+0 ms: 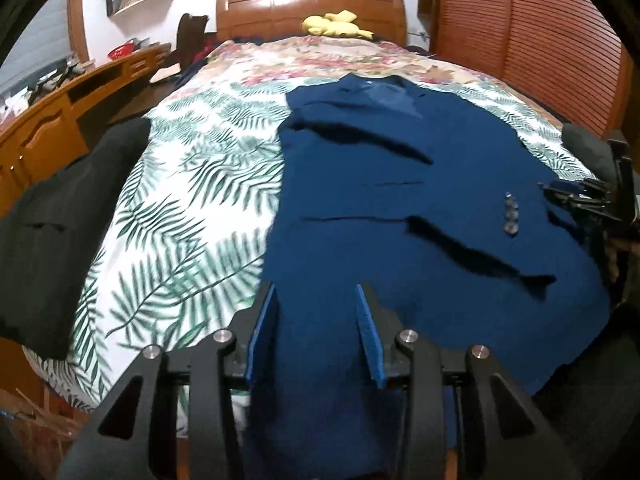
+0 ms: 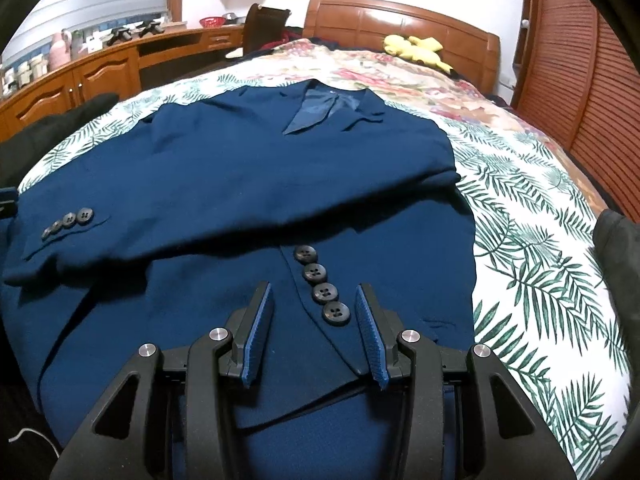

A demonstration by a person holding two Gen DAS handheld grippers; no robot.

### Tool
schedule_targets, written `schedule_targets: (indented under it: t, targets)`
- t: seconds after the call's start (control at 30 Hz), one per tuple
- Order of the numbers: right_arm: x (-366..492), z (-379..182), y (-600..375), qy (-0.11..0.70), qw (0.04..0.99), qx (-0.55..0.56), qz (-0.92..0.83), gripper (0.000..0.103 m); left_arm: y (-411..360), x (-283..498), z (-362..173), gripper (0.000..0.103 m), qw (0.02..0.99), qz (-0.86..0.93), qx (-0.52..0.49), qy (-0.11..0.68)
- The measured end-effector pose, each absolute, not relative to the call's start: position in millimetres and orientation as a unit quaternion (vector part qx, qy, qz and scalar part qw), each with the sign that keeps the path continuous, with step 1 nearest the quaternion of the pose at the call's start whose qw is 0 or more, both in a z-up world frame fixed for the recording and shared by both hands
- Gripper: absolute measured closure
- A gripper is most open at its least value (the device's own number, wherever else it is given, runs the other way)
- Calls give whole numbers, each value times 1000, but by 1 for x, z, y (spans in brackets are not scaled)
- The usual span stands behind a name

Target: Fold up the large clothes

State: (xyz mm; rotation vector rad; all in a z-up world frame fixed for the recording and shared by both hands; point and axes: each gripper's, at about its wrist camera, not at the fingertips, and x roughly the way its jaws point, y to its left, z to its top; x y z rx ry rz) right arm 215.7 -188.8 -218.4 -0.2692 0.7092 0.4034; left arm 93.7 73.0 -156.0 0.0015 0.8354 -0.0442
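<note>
A navy blue blazer [image 2: 248,176] lies front-up on the bed, collar toward the headboard. One sleeve is folded across its chest, with the buttoned cuff [image 2: 68,220] at the left. A second buttoned cuff [image 2: 322,284] lies lower down. My right gripper [image 2: 314,320] hovers over that cuff, open, with the buttons showing between its fingers and no cloth pinched. My left gripper [image 1: 316,320] is open above the blazer [image 1: 400,200] near its lower left edge, nothing gripped. The right gripper [image 1: 576,196] shows at the blazer's right side in the left wrist view.
The bed has a leaf-print sheet [image 1: 192,200] and a floral cover farther up. A black garment [image 1: 48,240] lies on the bed's left edge. A yellow soft toy [image 1: 332,26] sits by the wooden headboard. A wooden desk [image 1: 60,120] runs along the left, louvred doors [image 1: 540,40] along the right.
</note>
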Motion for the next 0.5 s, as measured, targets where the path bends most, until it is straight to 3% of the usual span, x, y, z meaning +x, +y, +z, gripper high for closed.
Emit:
schedule_targets:
  t: [0.4,0.5]
  targets:
    - [171,-209,-222,344,911,-124,189,60,97,97,-169,60,906,-24,-11,422]
    - [159,-209,-237,349,913,-124,170,52,98,99,-170,57,906,-24,-10,422]
